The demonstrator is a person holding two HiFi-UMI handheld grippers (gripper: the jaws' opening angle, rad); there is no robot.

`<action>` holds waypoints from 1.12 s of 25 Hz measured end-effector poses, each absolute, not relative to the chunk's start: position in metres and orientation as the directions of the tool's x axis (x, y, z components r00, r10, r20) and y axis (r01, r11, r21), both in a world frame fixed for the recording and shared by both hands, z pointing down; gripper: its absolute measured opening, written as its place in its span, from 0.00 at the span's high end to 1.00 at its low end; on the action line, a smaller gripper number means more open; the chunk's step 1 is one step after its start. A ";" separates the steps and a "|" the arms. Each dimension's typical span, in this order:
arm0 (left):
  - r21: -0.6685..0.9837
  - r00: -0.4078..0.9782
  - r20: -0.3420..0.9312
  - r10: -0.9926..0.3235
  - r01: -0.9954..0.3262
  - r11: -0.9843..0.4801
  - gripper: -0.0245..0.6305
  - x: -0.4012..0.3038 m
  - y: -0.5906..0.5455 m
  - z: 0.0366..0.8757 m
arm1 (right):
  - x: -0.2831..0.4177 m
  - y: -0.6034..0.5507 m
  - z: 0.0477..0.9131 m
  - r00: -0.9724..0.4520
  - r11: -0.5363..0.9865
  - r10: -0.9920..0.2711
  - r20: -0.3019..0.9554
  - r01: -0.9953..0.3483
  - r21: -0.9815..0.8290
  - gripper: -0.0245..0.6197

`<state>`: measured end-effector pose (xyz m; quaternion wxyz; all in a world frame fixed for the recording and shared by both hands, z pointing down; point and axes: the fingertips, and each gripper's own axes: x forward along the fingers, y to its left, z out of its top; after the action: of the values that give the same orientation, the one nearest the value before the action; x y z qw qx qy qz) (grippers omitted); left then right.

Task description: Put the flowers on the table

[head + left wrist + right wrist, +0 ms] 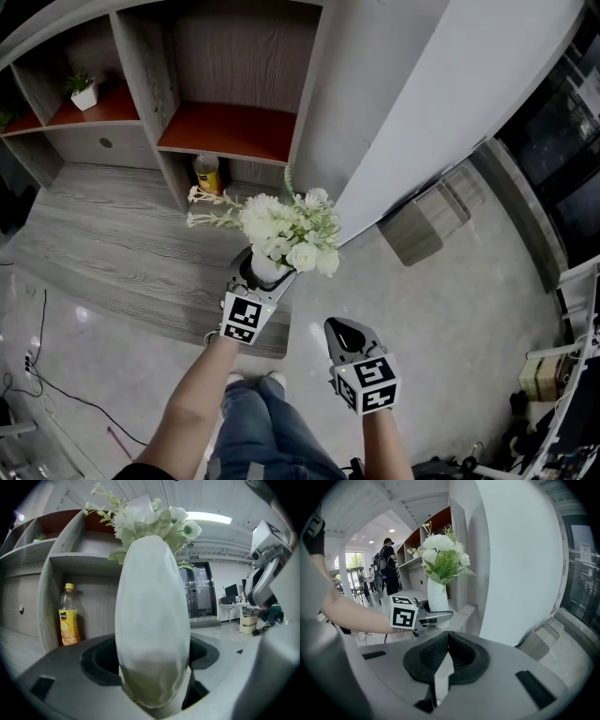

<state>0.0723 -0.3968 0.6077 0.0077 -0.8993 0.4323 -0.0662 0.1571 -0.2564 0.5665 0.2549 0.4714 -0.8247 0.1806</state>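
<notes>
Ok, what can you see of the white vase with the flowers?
The tall white matte vase is smooth and rounded. It holds white flowers with green leaves. It stands upright in the air, clamped low down between the left gripper's jaws, in front of the grey shelf unit. Nothing else touches it.

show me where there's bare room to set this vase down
The grey wood surface left of the vase is bare, bordered by the shelf unit behind. The middle red shelf above the bottle is bare too. Crowded: beside the bottle, and the left red shelf with the small potted plant.
</notes>
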 end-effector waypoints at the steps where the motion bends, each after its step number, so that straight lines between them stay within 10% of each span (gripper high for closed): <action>1: -0.070 0.617 0.116 -0.778 -0.776 -0.626 0.36 0.073 -0.397 0.608 | 0.157 -0.257 0.565 -0.428 0.491 -0.686 0.588 -0.869 -0.059 0.94; 28: -0.070 0.594 0.154 -0.789 -0.790 -0.609 0.27 0.065 -0.379 0.603 | 0.147 -0.251 0.550 -0.432 0.495 -0.697 0.572 -0.867 -0.052 0.94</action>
<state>0.0650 -0.3788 0.6034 -0.0029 -0.8928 0.4423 -0.0849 0.1468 -0.2514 0.5504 0.2474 0.4719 -0.8286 0.1721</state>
